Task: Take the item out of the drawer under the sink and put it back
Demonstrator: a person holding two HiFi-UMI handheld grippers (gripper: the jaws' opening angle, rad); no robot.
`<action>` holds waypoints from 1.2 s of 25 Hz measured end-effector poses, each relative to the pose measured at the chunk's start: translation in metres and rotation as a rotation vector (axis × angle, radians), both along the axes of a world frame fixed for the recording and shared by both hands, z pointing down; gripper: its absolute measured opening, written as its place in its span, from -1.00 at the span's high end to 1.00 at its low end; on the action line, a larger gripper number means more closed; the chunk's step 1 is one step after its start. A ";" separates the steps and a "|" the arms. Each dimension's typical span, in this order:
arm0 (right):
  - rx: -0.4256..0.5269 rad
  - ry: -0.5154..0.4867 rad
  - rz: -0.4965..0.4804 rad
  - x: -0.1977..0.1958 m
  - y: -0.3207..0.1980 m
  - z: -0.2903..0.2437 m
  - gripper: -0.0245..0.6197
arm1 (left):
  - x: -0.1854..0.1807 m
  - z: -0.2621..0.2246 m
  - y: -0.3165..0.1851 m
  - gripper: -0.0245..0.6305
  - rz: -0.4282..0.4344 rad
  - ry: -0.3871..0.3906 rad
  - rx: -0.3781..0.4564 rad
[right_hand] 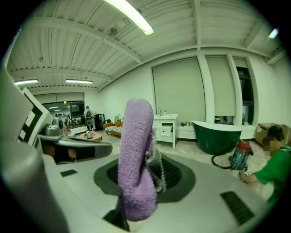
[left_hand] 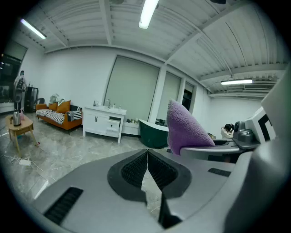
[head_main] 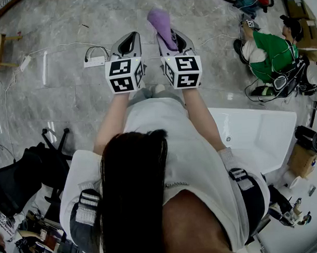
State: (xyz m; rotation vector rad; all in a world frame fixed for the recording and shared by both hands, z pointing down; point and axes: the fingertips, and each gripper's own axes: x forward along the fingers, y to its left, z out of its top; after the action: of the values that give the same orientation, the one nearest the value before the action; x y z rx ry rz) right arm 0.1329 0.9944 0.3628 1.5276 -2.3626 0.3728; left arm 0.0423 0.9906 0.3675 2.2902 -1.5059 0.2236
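Left gripper [head_main: 128,39] [left_hand: 147,152]: jaws pressed together, ribbed pads meeting, nothing between them. It is held out in front of the person's chest, tilted slightly down.

Right gripper [head_main: 168,34] [right_hand: 148,160]: just beside the left one, jaws partly closed and clamped on a purple cloth [head_main: 161,23] [right_hand: 134,136]. The cloth is folded and stands up out of the jaws, its top rising well above the gripper. From the left gripper view it shows as a purple peak [left_hand: 186,125] off to the right. It is held in the air over the floor.

White vanity [left_hand: 104,120] [right_hand: 166,127]: against the far wall, well apart from both grippers. Whether a drawer is pulled out I cannot tell.

Surroundings:
- grey marble floor [head_main: 59,101] between the person and the vanity
- white power strip [head_main: 94,61] with a cable, on the floor just ahead of the left gripper
- dark green tub [left_hand: 153,132] [right_hand: 218,134] beside the vanity
- a red and blue vacuum [right_hand: 239,156] near the tub
- a person in green [head_main: 270,54] [right_hand: 278,170] low on the floor, to the right
- white basin [head_main: 263,140] close at the person's right
- black chair [head_main: 23,180] at the person's left
- orange sofa [left_hand: 54,116] and small wooden table [left_hand: 20,125], far left
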 end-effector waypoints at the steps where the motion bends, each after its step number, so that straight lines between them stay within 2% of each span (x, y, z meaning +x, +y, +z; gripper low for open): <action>1: 0.000 0.001 0.000 -0.004 0.001 0.001 0.44 | -0.004 0.001 0.000 0.90 -0.001 0.000 0.000; 7: -0.007 -0.001 0.005 -0.014 -0.004 0.005 0.44 | -0.014 0.004 -0.004 0.90 0.001 0.001 0.002; 14: -0.027 -0.055 0.009 -0.029 -0.015 0.007 0.44 | -0.029 0.008 -0.016 0.90 0.011 0.001 -0.007; 20: -0.021 -0.094 0.069 -0.022 -0.029 0.005 0.44 | -0.038 0.009 -0.030 0.90 0.028 0.003 -0.011; 30: -0.045 -0.116 0.108 -0.020 -0.054 0.013 0.44 | -0.051 0.013 -0.055 0.90 0.018 0.024 -0.028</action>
State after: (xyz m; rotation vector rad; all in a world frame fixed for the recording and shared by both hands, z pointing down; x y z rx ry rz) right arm 0.1128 0.9407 0.3758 1.6592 -2.3458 0.5493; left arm -0.0089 0.9358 0.3801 2.2769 -1.4623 0.2198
